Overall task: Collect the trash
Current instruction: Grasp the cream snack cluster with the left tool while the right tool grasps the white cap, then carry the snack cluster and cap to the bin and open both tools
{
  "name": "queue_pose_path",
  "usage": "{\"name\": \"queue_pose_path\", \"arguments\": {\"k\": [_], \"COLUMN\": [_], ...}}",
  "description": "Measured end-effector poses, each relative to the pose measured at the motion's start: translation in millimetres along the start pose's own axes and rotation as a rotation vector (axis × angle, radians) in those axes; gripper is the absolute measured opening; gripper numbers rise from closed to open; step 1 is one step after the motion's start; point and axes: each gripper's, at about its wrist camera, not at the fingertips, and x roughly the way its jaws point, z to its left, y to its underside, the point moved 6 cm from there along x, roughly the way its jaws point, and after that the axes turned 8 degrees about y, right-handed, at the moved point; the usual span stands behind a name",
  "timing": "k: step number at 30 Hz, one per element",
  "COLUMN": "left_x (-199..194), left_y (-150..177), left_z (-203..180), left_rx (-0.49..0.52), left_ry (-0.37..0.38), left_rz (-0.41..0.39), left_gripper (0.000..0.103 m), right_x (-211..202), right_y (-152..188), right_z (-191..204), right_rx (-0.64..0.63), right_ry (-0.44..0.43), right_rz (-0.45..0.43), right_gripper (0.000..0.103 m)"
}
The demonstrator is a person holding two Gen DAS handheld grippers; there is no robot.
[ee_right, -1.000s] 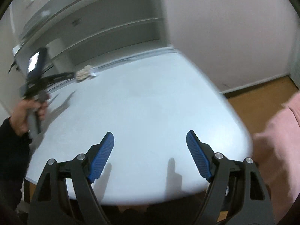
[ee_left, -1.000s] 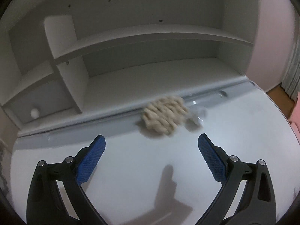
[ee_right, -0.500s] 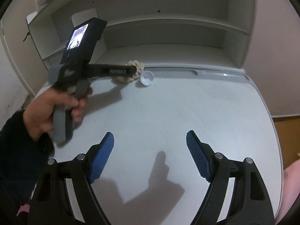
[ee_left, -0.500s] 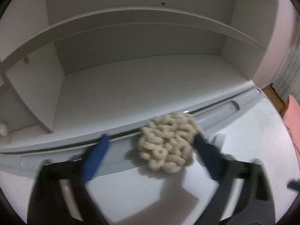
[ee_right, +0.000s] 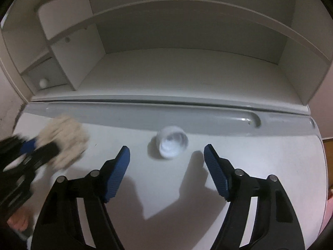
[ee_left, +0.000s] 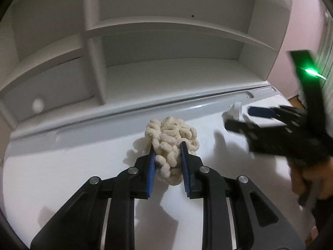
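Observation:
My left gripper (ee_left: 168,145) is shut on a cream knotted rope bundle (ee_left: 170,137) and holds it just over the white desk (ee_left: 62,179). The bundle also shows blurred in the right wrist view (ee_right: 64,139), at the left. A white plastic cap (ee_right: 172,141) lies on its side on the desk by the grey groove. My right gripper (ee_right: 166,150) is open, its fingers on either side of the cap and a little short of it. The cap (ee_left: 234,112) and the right gripper (ee_left: 247,116) show at the right in the left wrist view.
A white shelf unit (ee_right: 187,62) stands behind the desk, with a small white ball (ee_right: 43,82) in its lower left cubby. A grey grooved strip (ee_right: 208,118) runs along the desk's back edge. The desk's right edge drops to a wooden floor (ee_right: 327,143).
My left gripper has closed on the rope bundle and lifted it back from the groove. My right gripper has come forward to the cap.

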Motion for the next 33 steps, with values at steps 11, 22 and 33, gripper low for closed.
{"name": "queue_pose_path", "arguments": {"k": [11, 22, 33], "left_x": [-40, -56, -43], "left_y": [23, 43, 108], "left_z": [-20, -174, -423], "left_rx": [0.043, 0.178, 0.385], "left_ry": [-0.038, 0.159, 0.506], "left_rz": [-0.023, -0.04, 0.003], "left_gripper": [0.022, 0.022, 0.022], "right_x": [-26, -162, -246], "right_y": [12, 165, 362], "right_z": [-8, -159, -343], "right_rx": [0.029, 0.228, 0.621], "right_ry": [0.025, 0.203, 0.498], "right_rz": [-0.039, -0.106, -0.052], "right_gripper": [0.031, 0.031, 0.031]}}
